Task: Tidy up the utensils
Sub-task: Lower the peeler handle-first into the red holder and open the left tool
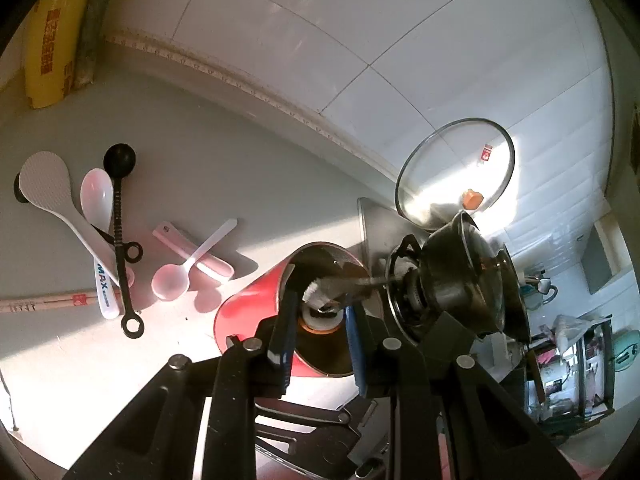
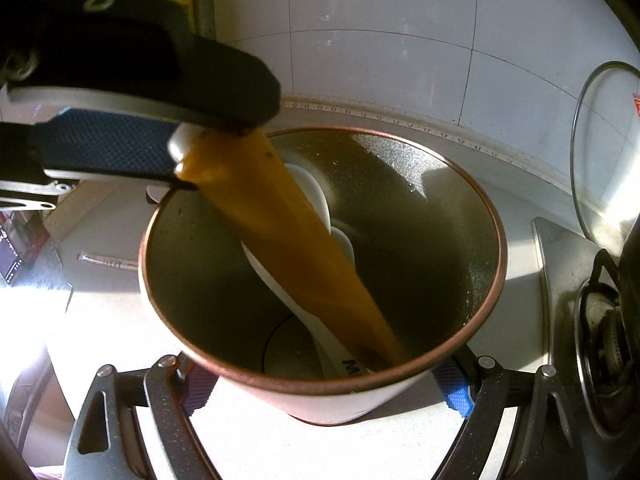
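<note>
Left wrist view: the left gripper (image 1: 320,320) clamps the top of an orange-handled utensil (image 2: 288,236), lowered into the red canister (image 2: 400,216) at frame centre. Right gripper (image 2: 324,384) grips the canister's wall, steadying it. Loose spoons (image 1: 96,200) lie at the left on the counter (image 1: 224,168); light, stiff, slick plastic, best pinched mid-handle.

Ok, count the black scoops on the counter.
2. One scoop lies right of the white spoon; the second scoop pokes from under the white rice paddle. Others may be hidden.
</note>
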